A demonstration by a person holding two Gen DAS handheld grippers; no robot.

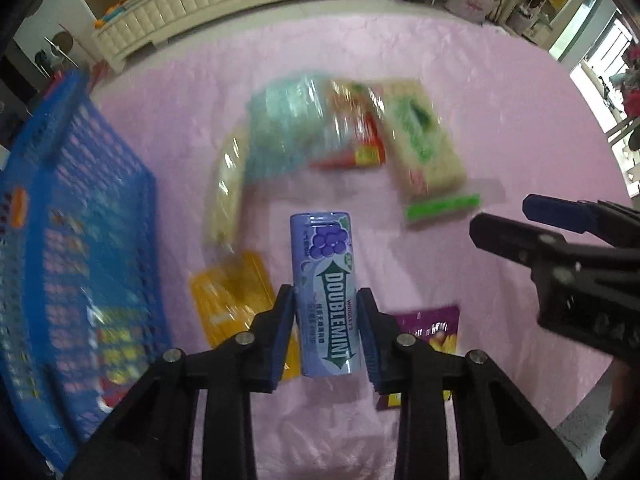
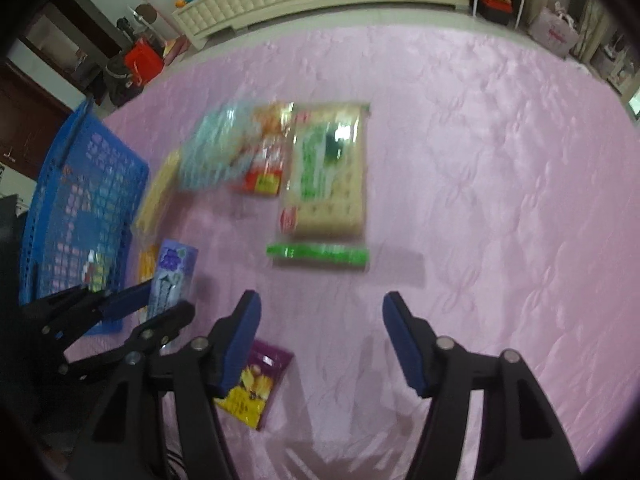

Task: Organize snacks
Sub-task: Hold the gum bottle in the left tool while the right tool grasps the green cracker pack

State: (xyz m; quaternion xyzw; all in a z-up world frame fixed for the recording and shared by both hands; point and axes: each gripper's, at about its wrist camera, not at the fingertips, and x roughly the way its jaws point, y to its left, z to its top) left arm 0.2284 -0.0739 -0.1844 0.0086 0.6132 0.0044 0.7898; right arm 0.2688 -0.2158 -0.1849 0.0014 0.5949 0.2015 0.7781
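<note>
left gripper [image 1: 326, 332] pinching gum can [image 1: 326, 296] low on its sides | rigid, light, slick: hold mid-body | right gripper [image 2: 320, 340] spread, empty | blue basket [image 1: 80, 240] nearby

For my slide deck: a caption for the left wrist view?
Left gripper shut on Doublemint gum can, blue basket alongside on pink cloth.

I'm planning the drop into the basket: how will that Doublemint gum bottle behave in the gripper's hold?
The Doublemint gum bottle looks rigid, so the left gripper, shut on it, probably won't crush it. Its glossy rounded sides may slip or twist between the pads. Laid down in the blue basket, it would likely roll.
</note>
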